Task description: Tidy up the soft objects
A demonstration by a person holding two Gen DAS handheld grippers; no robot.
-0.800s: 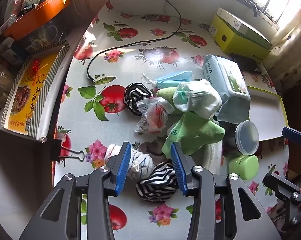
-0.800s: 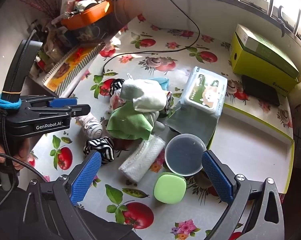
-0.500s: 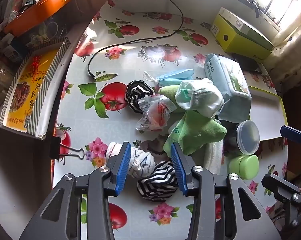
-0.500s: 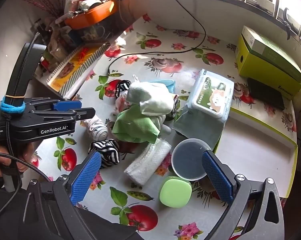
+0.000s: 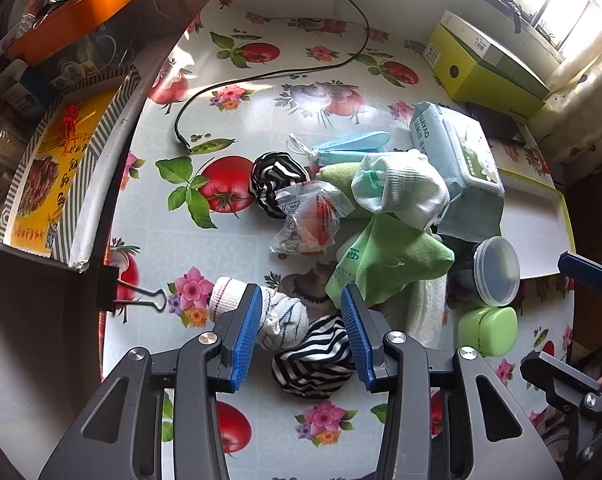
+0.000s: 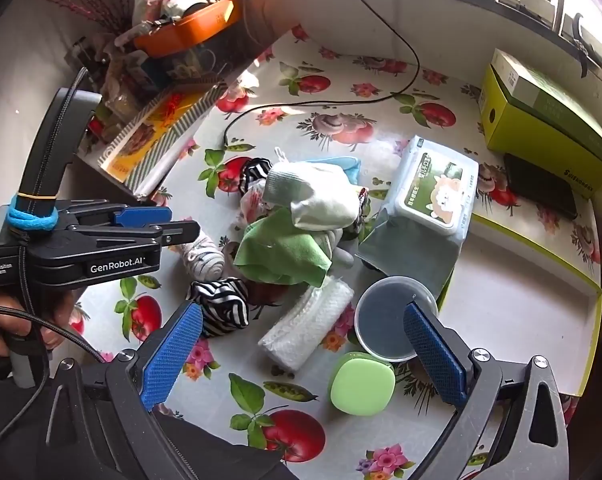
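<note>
The left gripper (image 5: 301,312) is held open above the table (image 5: 205,248), pointed steeply down; nothing is gripped. Between its blue pads, as seen from the left wrist, a white rolled sock (image 5: 279,316) and a zebra-striped sock ball (image 5: 315,354) are framed, both lying on the table and touching each other. The right gripper (image 6: 301,356) is spread wide and is empty too; below it a white folded cloth (image 6: 307,322) and a green case (image 6: 362,383) are seen, with a round lidded tub (image 6: 385,316) partly hidden behind its right finger.

Beyond the left gripper a heap of soft things is piled mid-table: a green cloth (image 5: 385,260), a white sock (image 5: 401,188) resting on top of it, a crinkled plastic bag (image 5: 313,216) beside it, a second striped ball (image 5: 275,180) and a light-blue mask (image 5: 351,146) behind. A wipes pack (image 5: 457,148) is propped on a grey cloth (image 5: 471,216) at the heap's right. A shallow tray (image 6: 521,300) lies right of that, and a yellow-green box (image 6: 541,120) stands by the window. A black cable (image 5: 261,76) crosses the far table. A binder clip (image 5: 129,294) is fixed at the left edge.
</note>
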